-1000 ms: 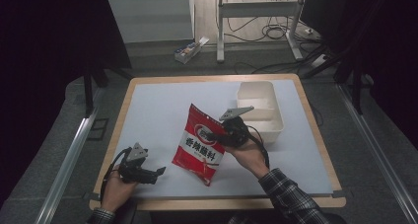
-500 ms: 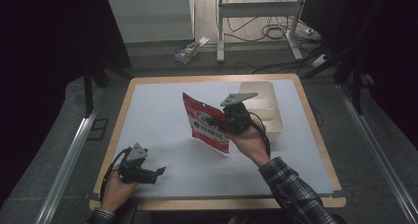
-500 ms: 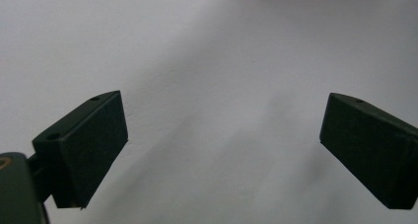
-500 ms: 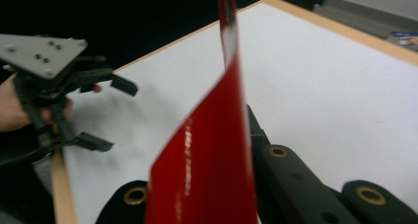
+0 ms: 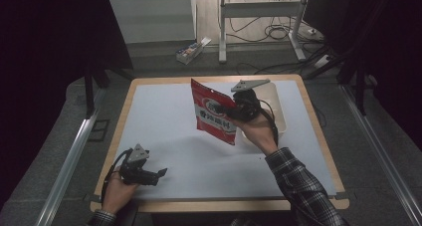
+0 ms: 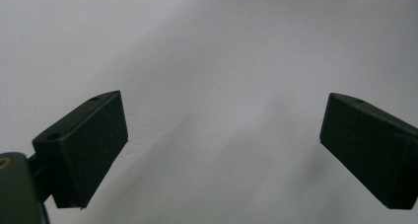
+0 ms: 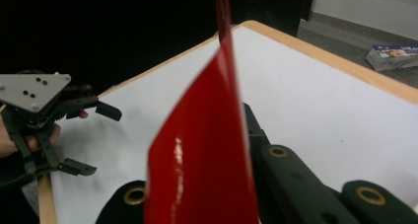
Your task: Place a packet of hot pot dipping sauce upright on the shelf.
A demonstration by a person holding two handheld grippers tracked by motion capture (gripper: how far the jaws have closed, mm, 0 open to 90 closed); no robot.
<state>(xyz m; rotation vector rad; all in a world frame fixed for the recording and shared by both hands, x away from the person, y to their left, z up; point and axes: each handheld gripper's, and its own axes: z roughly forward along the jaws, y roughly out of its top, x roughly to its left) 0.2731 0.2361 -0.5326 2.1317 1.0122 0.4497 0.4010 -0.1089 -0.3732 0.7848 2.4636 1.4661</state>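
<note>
1. Since a second ago, the red snack bag has gone from lying on the white table beside the white bin to hanging in the air, closer to that bin. Half a second ago it was lower and less upright. Judging by this, the bag is being carried to the bin and is partly there.

2. Nearest the person, well away from the bin at the table's front left corner, the left gripper rests low over the table with its jaws spread apart and nothing between them. The left gripper view shows both jaws wide open over bare white surface. It has not moved.

3. Farther out, just beside the bin's left wall, the right gripper pinches the bag by one edge, jaws pressed on the red foil.

4. The bag stands nearly on end, clear of the table. Its long axis runs up and down with a slight tilt, the top corner leaning away from the bin, and the printed face turned toward the person.

5. Farthest, the bin sits at the table's far right; its contents cannot be made out.
</note>
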